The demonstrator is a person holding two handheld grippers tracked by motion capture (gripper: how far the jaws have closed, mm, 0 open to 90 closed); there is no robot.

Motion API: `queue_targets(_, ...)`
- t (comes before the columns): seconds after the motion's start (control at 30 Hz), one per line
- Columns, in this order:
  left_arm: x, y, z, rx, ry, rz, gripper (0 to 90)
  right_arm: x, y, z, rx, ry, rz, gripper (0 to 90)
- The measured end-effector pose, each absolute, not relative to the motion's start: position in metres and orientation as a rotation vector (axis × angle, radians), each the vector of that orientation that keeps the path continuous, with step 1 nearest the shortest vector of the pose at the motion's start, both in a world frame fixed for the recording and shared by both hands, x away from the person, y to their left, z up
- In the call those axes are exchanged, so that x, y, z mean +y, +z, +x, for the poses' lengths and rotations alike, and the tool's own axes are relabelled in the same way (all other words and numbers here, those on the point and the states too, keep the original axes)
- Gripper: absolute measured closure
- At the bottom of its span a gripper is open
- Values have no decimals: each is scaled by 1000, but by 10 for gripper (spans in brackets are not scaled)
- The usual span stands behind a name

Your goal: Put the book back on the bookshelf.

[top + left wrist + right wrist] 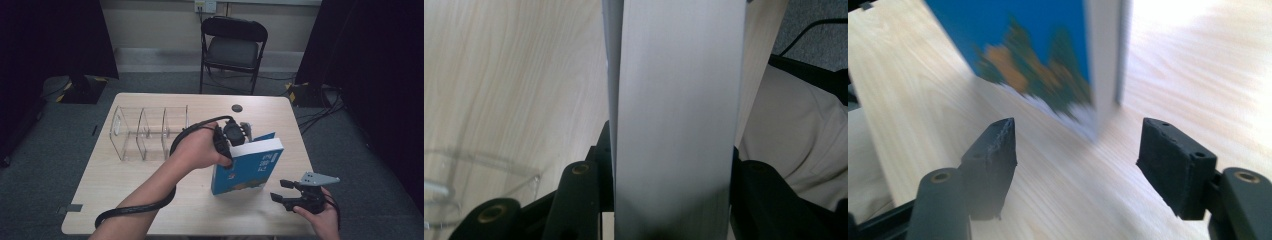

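The book [247, 167] stands upright on the surface [150, 200], just beside the clear organizer [149, 132]. The left hand-held gripper [235, 136] clamps its top edge; the right hand-held gripper [290, 192] waits released nearby. Stiff, fairly heavy, glossy covers: grip across the thickness.

A glossy paper book [247, 167] stands on the pale matt wood-grain table [150, 200], beside a clear plastic organizer [147, 132].

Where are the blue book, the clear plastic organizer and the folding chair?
blue book [247, 172]: high view, on its front cover.
clear plastic organizer [150, 132]: high view, on its middle compartment's wall.
folding chair [231, 51]: high view, on its seat.
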State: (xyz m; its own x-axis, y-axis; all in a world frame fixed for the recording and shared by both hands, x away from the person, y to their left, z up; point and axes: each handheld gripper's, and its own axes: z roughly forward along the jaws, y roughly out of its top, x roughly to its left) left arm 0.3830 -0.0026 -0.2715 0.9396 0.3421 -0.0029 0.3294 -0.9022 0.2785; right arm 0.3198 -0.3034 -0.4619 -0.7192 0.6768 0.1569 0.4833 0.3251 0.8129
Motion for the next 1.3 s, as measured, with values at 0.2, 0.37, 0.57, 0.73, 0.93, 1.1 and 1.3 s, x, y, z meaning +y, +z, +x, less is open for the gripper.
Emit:
queue_targets(0.2,31,-271,384,599,59,2823,616,-303,-471,328,2350,1294,1120,278)
queue_targets(0.37,53,-270,382,655,55,2832,617,-294,-476,335,2365,1210,1104,237)
queue_targets(0.57,62,-271,379,663,53,2813,614,-291,-489,341,2430,1064,1119,173)
queue_targets(0.73,62,-271,380,625,60,2828,610,-290,-495,342,2437,1008,1079,143)
queue_targets(0.93,64,-271,383,643,55,2822,594,-290,-499,339,2389,1029,1063,131)
queue_targets(1.1,58,-277,383,621,73,2875,578,-290,-500,340,2388,1035,1059,131)
queue_targets(1.3,52,-284,388,622,43,2902,575,-290,-500,340,2388,1034,1059,131)
